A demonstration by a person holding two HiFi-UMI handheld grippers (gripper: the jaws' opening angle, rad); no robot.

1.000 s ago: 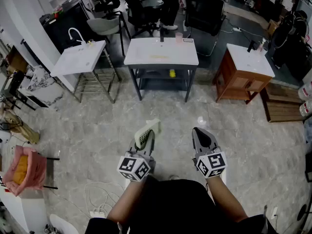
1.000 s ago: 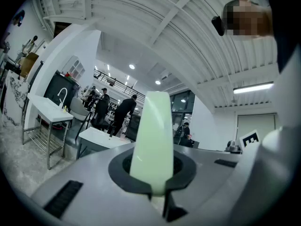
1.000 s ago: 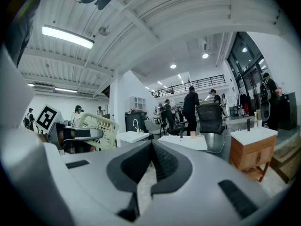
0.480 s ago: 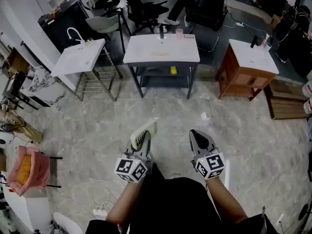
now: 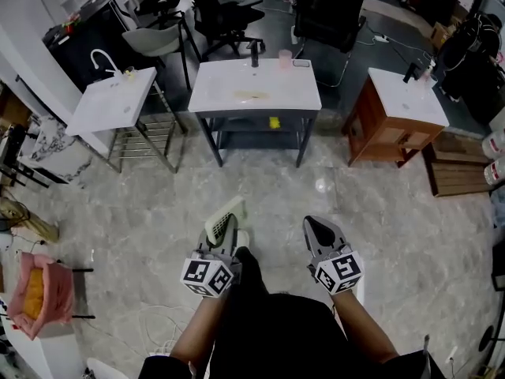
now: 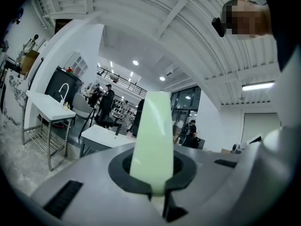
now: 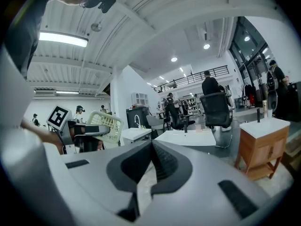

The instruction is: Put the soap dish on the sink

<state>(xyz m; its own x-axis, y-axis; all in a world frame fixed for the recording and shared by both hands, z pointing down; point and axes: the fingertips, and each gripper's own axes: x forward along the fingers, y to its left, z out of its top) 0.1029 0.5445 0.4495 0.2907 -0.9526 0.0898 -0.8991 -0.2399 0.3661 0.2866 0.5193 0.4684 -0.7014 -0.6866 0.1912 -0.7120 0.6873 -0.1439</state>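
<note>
A pale green slotted soap dish stands on edge between the jaws of my left gripper, which is shut on it above the floor. In the left gripper view the soap dish rises straight from the jaws. My right gripper is level with it on the right, shut with nothing between its jaws. The white sink with a black tap, on a dark grey stand, lies straight ahead across the floor. From the right gripper view the soap dish shows at the left and the sink ahead.
A second white sink on a metal rack stands at the left, a third on a wooden cabinet at the right. Office chairs stand behind the middle sink. A pink bag and cables lie at the lower left.
Both grippers have moved forward and dropped a little lower in the head view. The soap dish stays in the left gripper. The sinks have shifted slightly in the picture.
</note>
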